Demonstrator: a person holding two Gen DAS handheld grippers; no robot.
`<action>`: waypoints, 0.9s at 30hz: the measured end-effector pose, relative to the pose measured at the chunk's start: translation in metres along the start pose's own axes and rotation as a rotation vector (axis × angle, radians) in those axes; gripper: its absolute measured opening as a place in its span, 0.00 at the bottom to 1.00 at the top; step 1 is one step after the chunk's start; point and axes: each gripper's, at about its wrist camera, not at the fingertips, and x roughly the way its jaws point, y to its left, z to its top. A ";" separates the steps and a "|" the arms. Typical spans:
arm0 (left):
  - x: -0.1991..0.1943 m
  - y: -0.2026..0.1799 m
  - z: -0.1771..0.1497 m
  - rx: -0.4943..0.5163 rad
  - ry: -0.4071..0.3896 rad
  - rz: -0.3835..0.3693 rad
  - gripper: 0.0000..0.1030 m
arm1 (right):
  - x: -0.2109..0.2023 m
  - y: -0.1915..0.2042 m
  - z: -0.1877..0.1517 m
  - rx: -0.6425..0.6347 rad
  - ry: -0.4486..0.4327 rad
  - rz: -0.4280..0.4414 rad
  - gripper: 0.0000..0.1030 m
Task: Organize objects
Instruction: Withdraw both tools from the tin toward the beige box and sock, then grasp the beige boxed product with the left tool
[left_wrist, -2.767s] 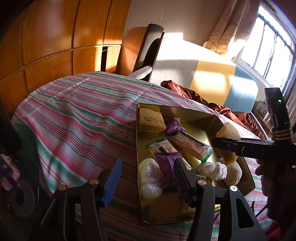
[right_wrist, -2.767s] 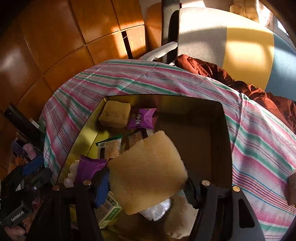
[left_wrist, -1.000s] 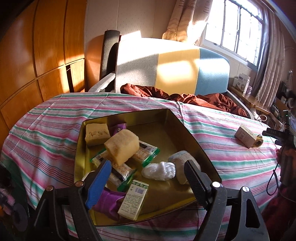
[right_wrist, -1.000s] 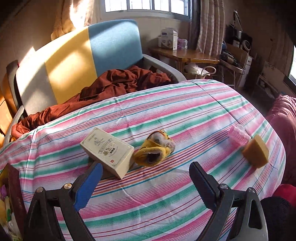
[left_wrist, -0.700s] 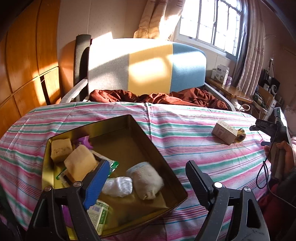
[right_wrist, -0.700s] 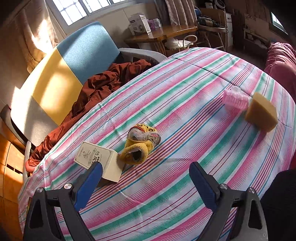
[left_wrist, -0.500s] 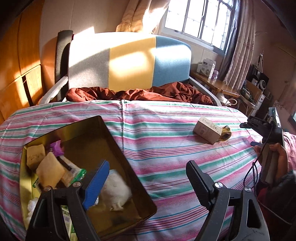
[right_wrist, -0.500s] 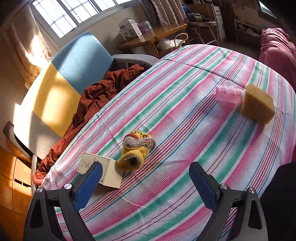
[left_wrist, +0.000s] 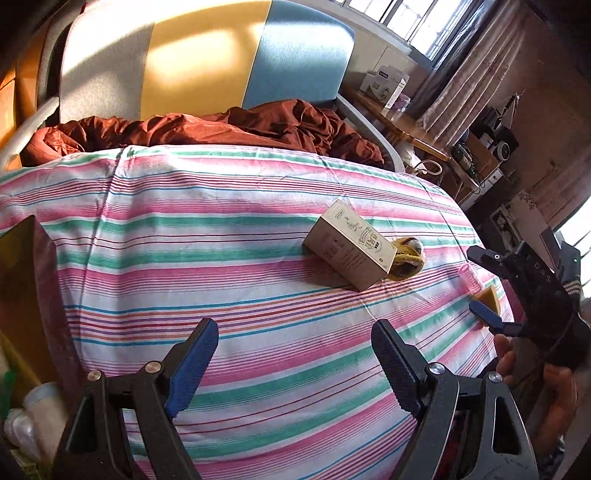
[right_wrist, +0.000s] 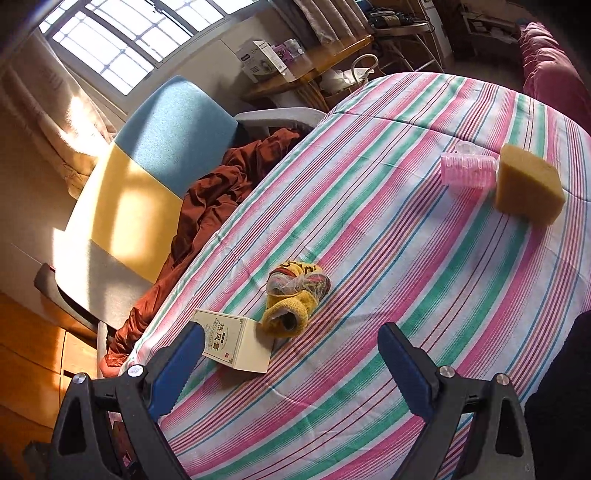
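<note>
- A lived-in home room — an armchair (left_wrist: 207, 55) with a rumpled blanket (left_wrist: 207, 127)
- Curtained window (right_wrist: 110, 40), cluttered wooden side table (right_wrist: 314, 62), striped tablecloth (right_wrist: 388, 258)

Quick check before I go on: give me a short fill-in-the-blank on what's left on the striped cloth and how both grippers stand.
1. The cream box lies right beside a ____ knitted sock.
2. Next to the tan sponge lies a see-through ____ hair roller.
3. The right gripper is ____ and holds nothing.
4. The left gripper is open above the ____ cloth.

Missing words: yellow; pink; open; striped
</note>
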 end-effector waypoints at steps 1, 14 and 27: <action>0.010 -0.003 0.005 -0.011 0.016 -0.003 0.83 | -0.001 -0.001 0.001 0.007 -0.005 0.011 0.94; 0.127 -0.046 0.076 -0.184 0.138 -0.012 1.00 | -0.001 -0.006 0.002 0.044 0.014 0.091 0.94; 0.151 -0.056 0.080 -0.111 0.141 0.036 0.75 | 0.004 -0.008 0.003 0.047 0.039 0.093 0.94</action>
